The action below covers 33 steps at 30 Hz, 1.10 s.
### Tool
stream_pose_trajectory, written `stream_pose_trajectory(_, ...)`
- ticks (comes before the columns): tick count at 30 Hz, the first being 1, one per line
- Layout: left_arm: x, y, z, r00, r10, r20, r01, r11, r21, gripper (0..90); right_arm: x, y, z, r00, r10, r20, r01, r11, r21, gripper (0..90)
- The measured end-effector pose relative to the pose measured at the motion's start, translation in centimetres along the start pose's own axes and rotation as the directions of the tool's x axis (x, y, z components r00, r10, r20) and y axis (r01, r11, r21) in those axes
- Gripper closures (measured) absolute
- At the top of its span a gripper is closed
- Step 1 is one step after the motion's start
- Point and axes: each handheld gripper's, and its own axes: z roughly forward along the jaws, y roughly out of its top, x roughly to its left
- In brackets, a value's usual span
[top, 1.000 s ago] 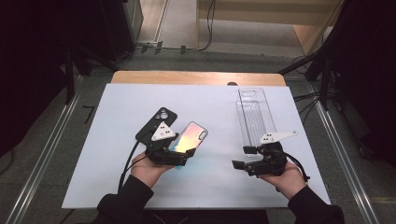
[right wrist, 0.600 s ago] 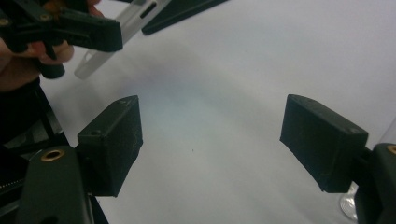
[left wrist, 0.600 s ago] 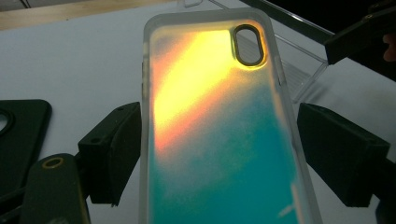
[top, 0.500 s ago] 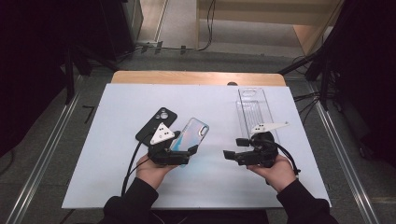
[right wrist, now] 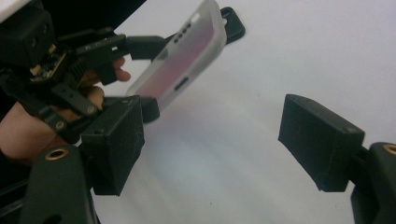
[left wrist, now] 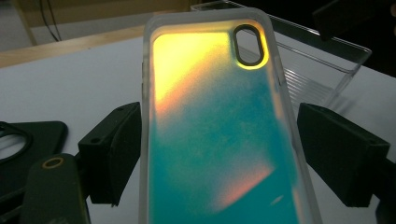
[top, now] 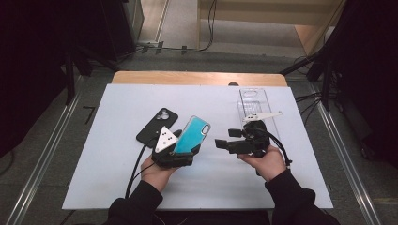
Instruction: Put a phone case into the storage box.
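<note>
Bright tabletop — dark, dim surroundings

No legible text, label, brand, number or sign found. The iridescent phone case (left wrist: 219, 126) between the left gripper's jaws is unmarked; so is the black case (top: 158, 123) just beyond.

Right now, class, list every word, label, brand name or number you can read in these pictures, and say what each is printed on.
None can be read.
Phone case in the left gripper: iridescent, unprinted.
Black phone case on the table: no readable mark.
Clear tray: no label visible.
</note>
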Motion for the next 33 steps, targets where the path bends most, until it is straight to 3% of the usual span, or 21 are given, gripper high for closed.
stream_pose_trajectory(3, -0.2, -0.3, 0.2, 0.9998, 0.013, -0.014, -0.013, 0.9999, -0.004, 16.7, -0.1, 0.4, 0.3, 0.9998, 0.019, -0.009, -0.019, 1.0, -0.006, 20.6)
stream_pose_trajectory(9, -0.5, -0.7, 0.1, 0.9983, 0.032, -0.048, -0.034, 0.9978, -0.056, 16.7, -0.1, 1.5, 0.9, 0.999, 0.041, -0.017, -0.041, 0.999, -0.023, 21.2)
stream_pose_trajectory(15, -0.6, -0.9, 0.2, 0.9994, 0.013, -0.031, -0.015, 0.9971, -0.075, 16.7, 0.0, 2.4, 1.9, 0.9987, 0.047, -0.02, -0.047, 0.999, -0.013, 23.0)
stream_pose_trajectory(19, -0.7, -0.9, 0.3, 0.9996, -0.011, -0.025, 0.009, 0.9964, -0.084, 16.7, 0.0, 3.0, 2.5, 0.9962, 0.074, -0.046, -0.074, 0.997, -0.006, 23.0)
stream_pose_trajectory(27, -0.8, -0.8, 0.1, 0.9992, 0.004, -0.04, -0.009, 0.9913, -0.131, 16.7, -0.1, 3.8, 3.7, 0.9941, 0.094, -0.054, -0.094, 0.996, -0.001, 25.8)
stream_pose_trajectory(33, -0.9, -0.8, 0.1, 0.9995, -0.009, -0.029, 0.005, 0.9918, -0.128, 16.7, -0.2, 3.8, 4.4, 0.9904, 0.122, -0.064, -0.122, 0.992, 0.01, 35.6)
